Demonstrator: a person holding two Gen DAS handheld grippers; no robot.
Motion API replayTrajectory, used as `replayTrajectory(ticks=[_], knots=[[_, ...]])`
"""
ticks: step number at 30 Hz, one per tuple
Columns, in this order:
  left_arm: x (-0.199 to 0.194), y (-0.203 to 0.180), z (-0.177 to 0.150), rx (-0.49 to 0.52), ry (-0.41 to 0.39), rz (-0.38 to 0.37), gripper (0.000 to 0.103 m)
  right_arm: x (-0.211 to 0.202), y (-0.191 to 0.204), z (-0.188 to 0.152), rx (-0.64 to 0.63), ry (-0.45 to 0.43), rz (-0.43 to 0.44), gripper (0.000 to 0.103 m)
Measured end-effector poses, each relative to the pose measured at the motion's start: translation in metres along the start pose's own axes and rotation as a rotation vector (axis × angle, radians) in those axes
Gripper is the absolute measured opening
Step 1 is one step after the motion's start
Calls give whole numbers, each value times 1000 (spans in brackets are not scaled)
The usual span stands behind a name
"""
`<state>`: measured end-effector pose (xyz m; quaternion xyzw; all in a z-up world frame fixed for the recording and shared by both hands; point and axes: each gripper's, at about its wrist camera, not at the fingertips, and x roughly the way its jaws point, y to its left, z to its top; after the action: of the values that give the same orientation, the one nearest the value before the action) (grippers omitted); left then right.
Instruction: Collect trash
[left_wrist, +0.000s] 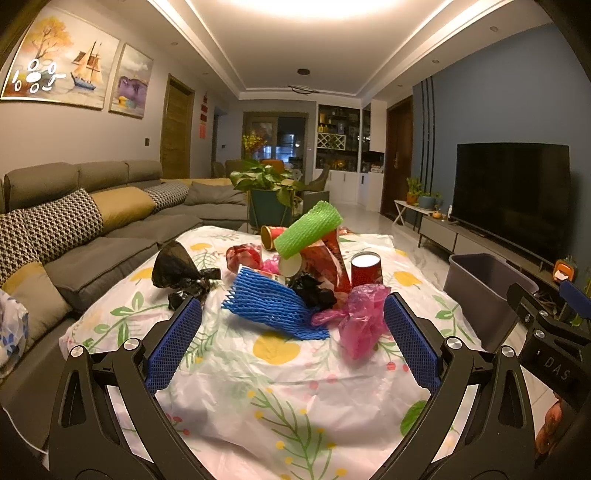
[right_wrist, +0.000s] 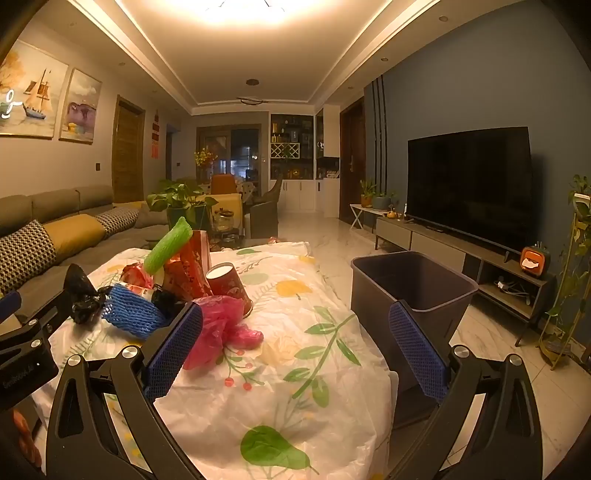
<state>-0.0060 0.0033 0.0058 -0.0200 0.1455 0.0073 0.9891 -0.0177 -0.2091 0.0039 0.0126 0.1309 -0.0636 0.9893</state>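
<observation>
A thin, crinkled plastic sheet (left_wrist: 280, 384) with a slight sheen covered the table at the centre of the frame. On it lay a blue foam net sleeve (left_wrist: 273, 308) and a green one (left_wrist: 308, 229) — both soft, open-meshed and matt. The pink bag (left_wrist: 360, 317) and black bags (left_wrist: 177, 271) were crumpled film, glossy at the folds. The red cups (left_wrist: 365, 273) looked like paper, smooth and faintly shiny. At right in the right wrist view, the grey bin (right_wrist: 410, 291) was matt plastic. The sofa (left_wrist: 92, 236) at left was woven cloth — the floor (right_wrist: 491, 343) was polished, marbled tile. The gripper pads (left_wrist: 173, 345) showed a rough blue mesh texture on matt black frames with bright metal screws.
</observation>
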Motion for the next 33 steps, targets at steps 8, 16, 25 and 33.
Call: replayTrajectory(ticks=[8,16,25,33], knots=[[0,-1,-1,-3,2,-3,98,0,0,1,0,-1,0,98],[1,-2,-1,1,-2,-3,98,-2,-1,0,2,-4,0,98],[2,-3,-1,-1,-1,-5,98,-1,-2,3,2,-7,-2,98],[4,-5,-2,-2,-4,-6,98,-1,-2,5,2,-10,-2,98]])
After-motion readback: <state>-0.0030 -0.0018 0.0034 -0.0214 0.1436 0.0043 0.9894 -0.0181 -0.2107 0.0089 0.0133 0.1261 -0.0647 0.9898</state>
